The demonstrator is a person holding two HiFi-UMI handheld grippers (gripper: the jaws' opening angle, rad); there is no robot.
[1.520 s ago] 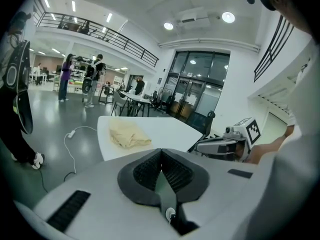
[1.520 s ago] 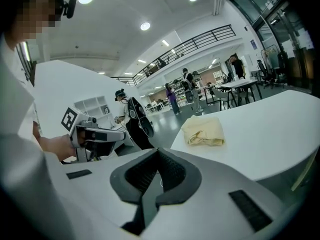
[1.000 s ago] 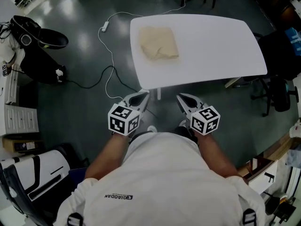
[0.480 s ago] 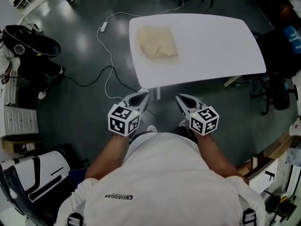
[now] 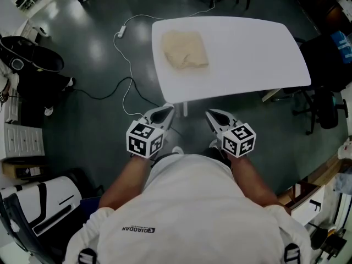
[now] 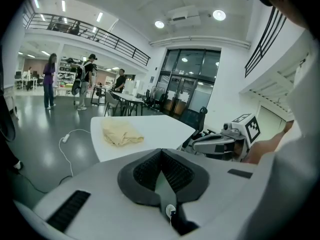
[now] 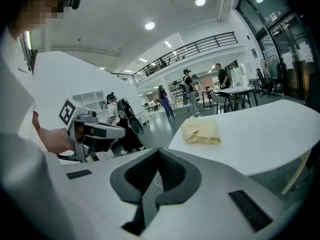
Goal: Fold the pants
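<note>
White table (image 5: 247, 54) bears seemingly folded pants (image 5: 185, 49)

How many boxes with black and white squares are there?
2. The left cube sits on the left gripper, the right cube on the right gripper, both held just short of the table. No others show.

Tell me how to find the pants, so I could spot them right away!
Look for the big white table standing on the dark floor. Near its far left corner lies a soft, folded-up bundle of cloth: those are the pants. They are the only thing on the table, and their creamy yellow colour stands out against the white top.
</note>
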